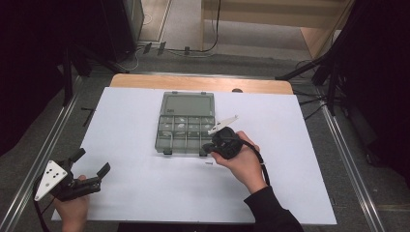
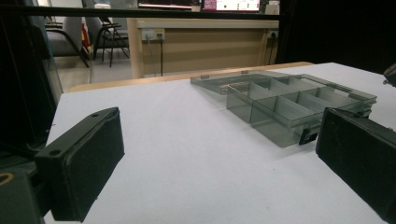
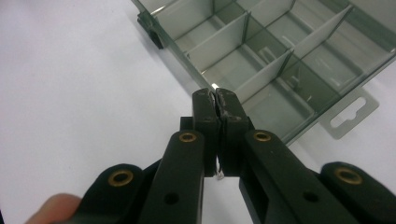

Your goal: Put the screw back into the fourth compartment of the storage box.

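On the white counter (image 1: 145, 193) mid-way sits a smoky clear box (image 1: 186, 124), lid open, split into compartments. Right claw (image 3: 215, 95) hangs clenched over its near edge, a tiny glinting piece pinched between the pads; left claw (image 2: 210, 154) rests released, well apart.

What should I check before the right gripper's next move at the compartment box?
1. Lid of the compartment box open, lying flat behind it: ok.
2. Right gripper jaws closed together: ok.
3. A part actually pinched between them: cannot tell; only a small glint shows in the seam.
4. Right gripper tips at the box's front wall, near its right corner: ok.
5. Left gripper open and well apart from the box, at the table's near left: ok.
6. All small parts inside the box: not ok; a small piece lies on the white sheet just in front of it.
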Motion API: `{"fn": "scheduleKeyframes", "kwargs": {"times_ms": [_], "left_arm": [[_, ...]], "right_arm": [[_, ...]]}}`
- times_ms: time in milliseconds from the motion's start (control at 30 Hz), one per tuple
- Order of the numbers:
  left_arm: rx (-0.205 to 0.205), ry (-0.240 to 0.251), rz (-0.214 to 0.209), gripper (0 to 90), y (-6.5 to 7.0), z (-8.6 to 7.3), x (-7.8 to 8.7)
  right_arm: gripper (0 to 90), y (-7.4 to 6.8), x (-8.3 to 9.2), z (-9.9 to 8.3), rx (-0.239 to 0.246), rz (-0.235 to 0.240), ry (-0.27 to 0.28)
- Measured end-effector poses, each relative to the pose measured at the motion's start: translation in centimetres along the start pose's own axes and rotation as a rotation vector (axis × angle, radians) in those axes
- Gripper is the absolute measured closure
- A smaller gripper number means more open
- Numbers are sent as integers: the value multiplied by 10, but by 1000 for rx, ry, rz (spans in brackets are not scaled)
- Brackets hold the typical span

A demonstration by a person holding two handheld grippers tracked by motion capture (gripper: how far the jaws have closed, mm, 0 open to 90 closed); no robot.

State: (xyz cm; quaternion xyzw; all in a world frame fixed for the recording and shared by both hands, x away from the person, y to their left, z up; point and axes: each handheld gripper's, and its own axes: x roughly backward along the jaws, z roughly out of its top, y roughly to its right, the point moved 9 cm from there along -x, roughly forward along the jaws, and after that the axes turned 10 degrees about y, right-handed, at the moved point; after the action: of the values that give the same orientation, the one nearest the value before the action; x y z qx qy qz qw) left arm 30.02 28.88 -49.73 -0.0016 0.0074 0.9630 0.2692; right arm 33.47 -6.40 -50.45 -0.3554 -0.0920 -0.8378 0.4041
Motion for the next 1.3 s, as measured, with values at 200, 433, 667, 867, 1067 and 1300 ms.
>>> {"fn": "scheduleKeyframes", "kwargs": {"times_ms": [200,433,667,867,1067,1300], "left_arm": [[0,1,0,12,0,0,0],[4,1,0,11,0,0,1],[5,3,-1,12,0,0,1],[6,2,0,12,-1,0,1],[5,4,1,11,-1,0,1],[6,6,1,11,-1,1,1]], "right_arm": [[899,4,1,12,6,-10,7],[899,12,2,24,12,-28,14],[899,22,-1,33,-1,-46,12],[899,32,-8,37,-11,-63,1],[899,45,-14,42,-27,-85,-10],[898,58,-24,41,-31,-118,-39]]}}
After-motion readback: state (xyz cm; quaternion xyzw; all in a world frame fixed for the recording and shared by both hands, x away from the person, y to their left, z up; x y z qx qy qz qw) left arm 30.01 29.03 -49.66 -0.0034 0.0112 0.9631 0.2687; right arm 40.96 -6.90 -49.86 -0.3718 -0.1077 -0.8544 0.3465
